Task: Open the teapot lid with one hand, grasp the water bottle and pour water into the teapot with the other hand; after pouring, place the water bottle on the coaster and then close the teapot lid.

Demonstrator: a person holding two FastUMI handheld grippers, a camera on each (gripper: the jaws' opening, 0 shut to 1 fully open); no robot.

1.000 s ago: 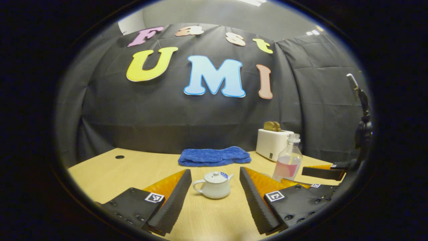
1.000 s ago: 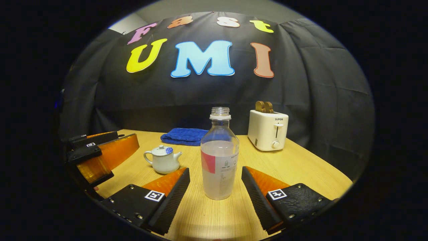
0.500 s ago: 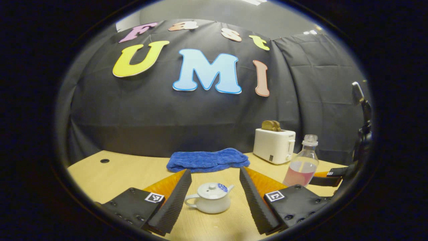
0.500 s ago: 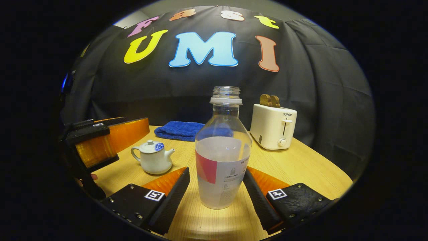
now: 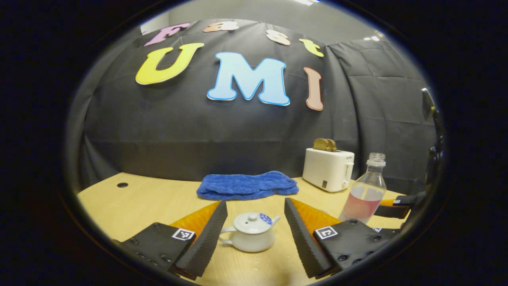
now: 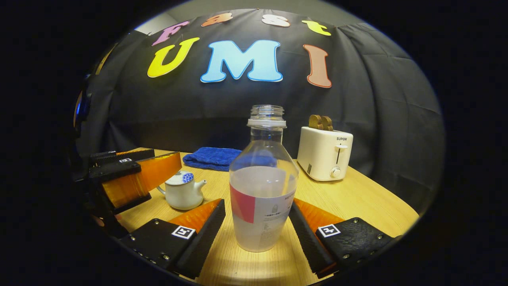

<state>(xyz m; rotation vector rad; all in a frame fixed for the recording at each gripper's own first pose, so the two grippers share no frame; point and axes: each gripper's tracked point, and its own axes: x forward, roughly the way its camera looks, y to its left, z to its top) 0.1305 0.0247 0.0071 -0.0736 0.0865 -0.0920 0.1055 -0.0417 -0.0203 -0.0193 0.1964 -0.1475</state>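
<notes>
Wooden surface (image 6: pixel 357 198), pale and rounded at its far edge, carrying every object in the booth. At its back, against the black cloth wall, lies a folded blue towel (image 5: pixel 248 185); to the right of the towel stands a white toaster (image 6: pixel 324 153) with two brown slices upright in its slots.

Water bottle (image 6: pixel 263 186): clear, uncapped, upright on the surface, roughly half full, with a red-and-white label. In the right gripper view it stands between the fingers of the right gripper (image 6: pixel 257 232), which are spread wide; the right-hand finger lies at or just beside the bottle's base, while the left-hand finger stands clear of it, so the bottle is not clamped. In the left gripper view the bottle (image 5: pixel 365 190) appears at the far right, in front of the toaster.

Teapot (image 5: pixel 249 237): small, white, lid (image 5: pixel 252 221) in place with a blue pattern near the spout, which points right. It sits on the surface between the fingers of the left gripper (image 5: pixel 253 238), which are apart and touch neither side of the pot. In the right gripper view the teapot (image 6: pixel 182 192) sits left of the bottle, with the left gripper's fingers (image 6: pixel 135 180) just beside it.
</notes>
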